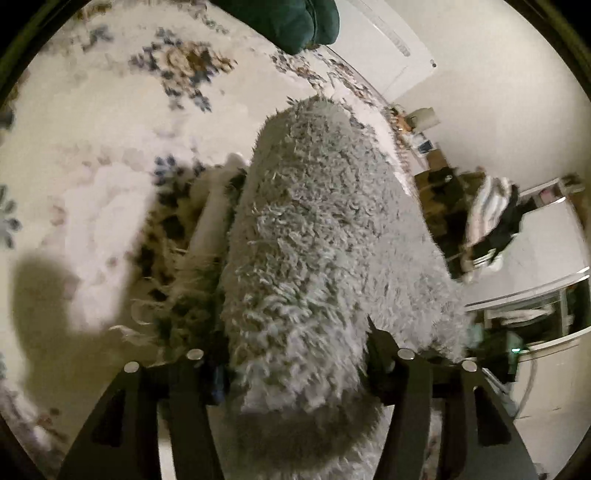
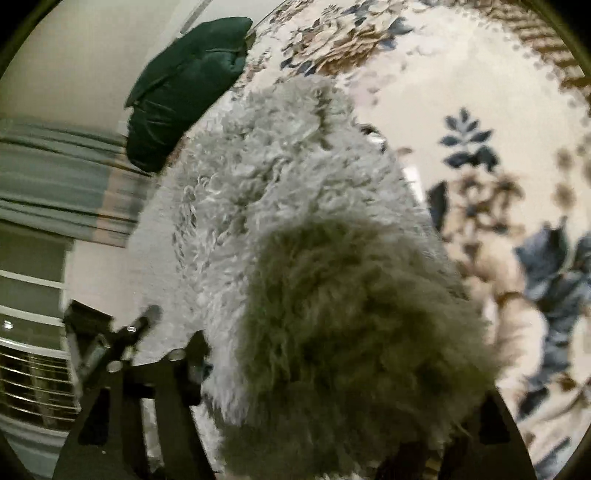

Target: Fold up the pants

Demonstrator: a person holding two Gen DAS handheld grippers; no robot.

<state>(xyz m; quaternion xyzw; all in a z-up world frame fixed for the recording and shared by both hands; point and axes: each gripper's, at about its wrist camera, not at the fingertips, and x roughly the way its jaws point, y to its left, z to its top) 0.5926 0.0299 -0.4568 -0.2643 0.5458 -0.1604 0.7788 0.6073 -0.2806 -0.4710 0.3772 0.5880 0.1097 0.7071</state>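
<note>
The pants are fluffy grey fleece. In the left wrist view they (image 1: 314, 229) hang as a thick roll between the fingers of my left gripper (image 1: 299, 365), which is shut on them and holds them above the floral bedspread (image 1: 110, 129). In the right wrist view the same grey fleece pants (image 2: 295, 206) bulge over my right gripper (image 2: 332, 391), which is shut on them; its right finger is mostly hidden by the fabric. The pants stretch away from both grippers toward the far side of the bed.
A dark green cushion (image 2: 184, 81) lies at the bed's far edge, also in the left wrist view (image 1: 291, 22). A white cloth (image 1: 107, 240) lies on the bedspread left of the pants. A striped garment (image 1: 487, 221) and shelves stand off the bed at right.
</note>
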